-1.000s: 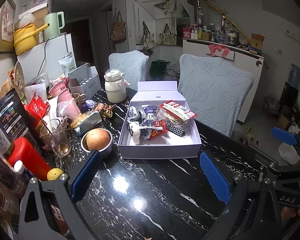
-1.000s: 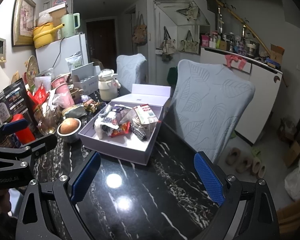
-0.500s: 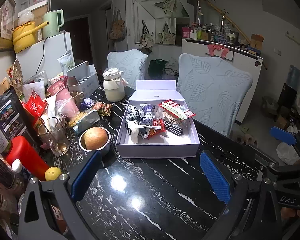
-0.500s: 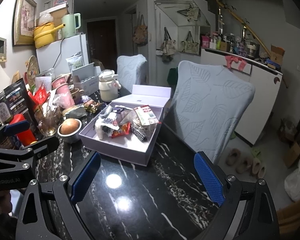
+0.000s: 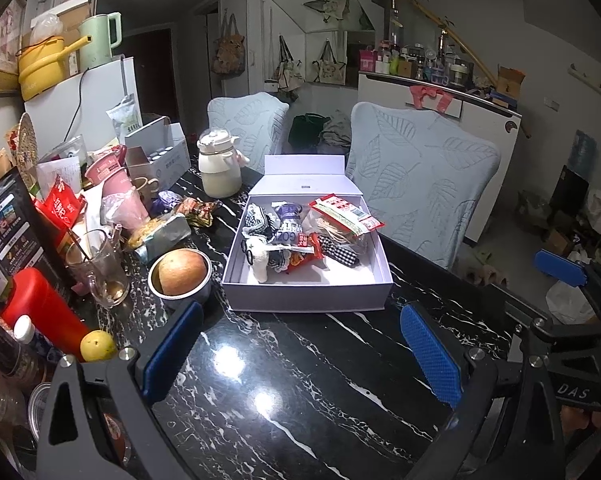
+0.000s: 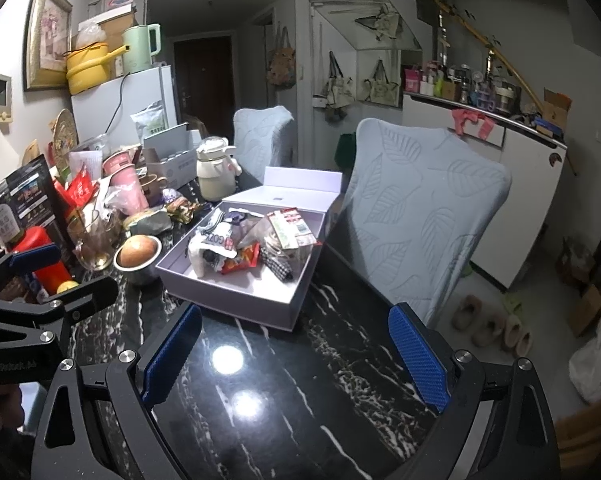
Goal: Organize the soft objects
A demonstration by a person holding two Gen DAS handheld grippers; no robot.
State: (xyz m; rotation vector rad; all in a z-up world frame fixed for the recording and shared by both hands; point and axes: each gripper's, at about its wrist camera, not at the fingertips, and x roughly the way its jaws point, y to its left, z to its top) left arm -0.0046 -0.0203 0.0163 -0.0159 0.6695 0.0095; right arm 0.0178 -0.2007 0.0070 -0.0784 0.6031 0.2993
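Beyond right claw [image 6: 294, 354], slippers [image 6: 488, 322].

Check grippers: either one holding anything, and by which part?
Nothing held. Left gripper and right gripper are both open over bare table, short of the box.

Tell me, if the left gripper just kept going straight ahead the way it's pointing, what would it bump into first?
Probably the near wall of the open white box. The left gripper is open and empty over bare black table, and nothing lies between; depth is hard to judge through the fisheye.
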